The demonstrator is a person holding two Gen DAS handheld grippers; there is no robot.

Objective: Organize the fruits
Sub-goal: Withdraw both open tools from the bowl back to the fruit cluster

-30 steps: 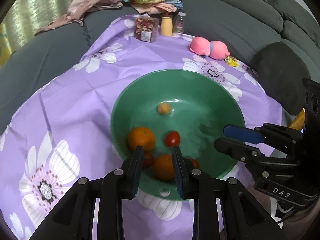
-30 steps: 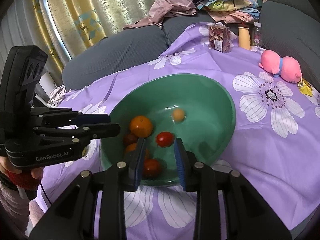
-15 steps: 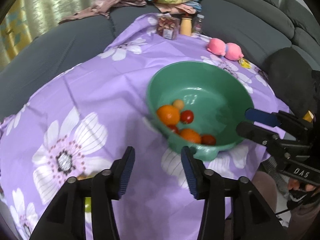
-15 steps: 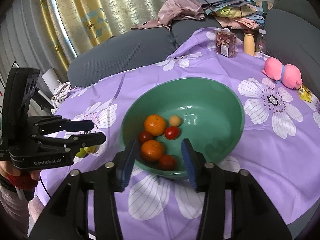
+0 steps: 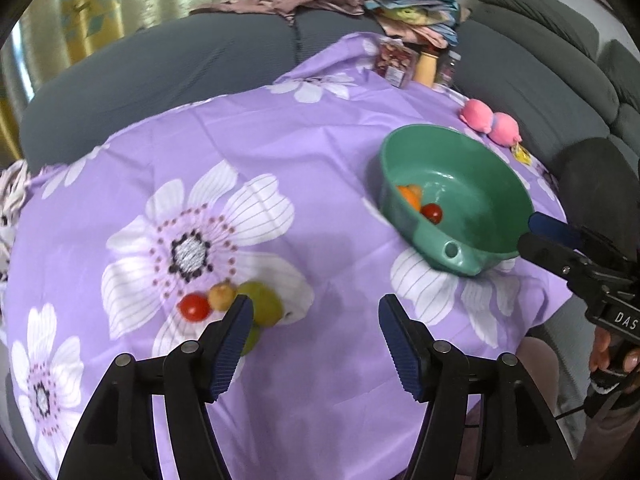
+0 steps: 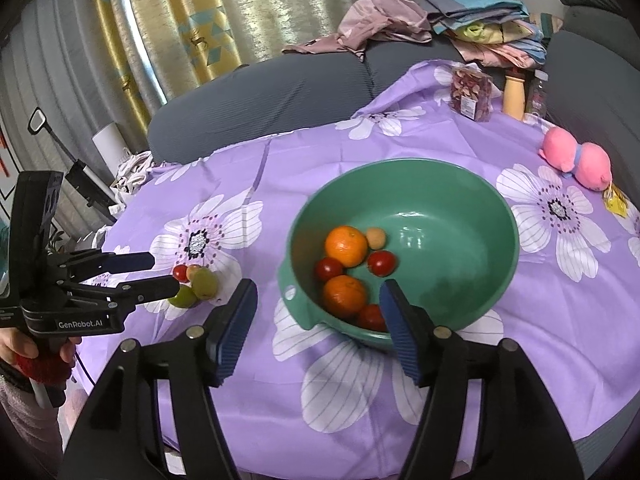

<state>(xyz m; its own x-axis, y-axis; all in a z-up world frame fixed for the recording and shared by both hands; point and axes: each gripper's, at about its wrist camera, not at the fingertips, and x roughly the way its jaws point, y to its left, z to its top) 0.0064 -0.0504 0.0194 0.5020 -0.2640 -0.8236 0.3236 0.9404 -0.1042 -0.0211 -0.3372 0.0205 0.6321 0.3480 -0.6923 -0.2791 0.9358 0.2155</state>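
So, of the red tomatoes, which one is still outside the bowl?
The tomato on the purple cloth, beside the green fruits. The other red ones all lie inside the green bowl.

Floral purple tablecloth (image 6: 360,380) under green bowl (image 6: 472,320)

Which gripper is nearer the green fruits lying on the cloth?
Left. The left gripper, jaws opening and empty, hovers right beside the green fruits; the right gripper, also opening, sits at the green bowl.
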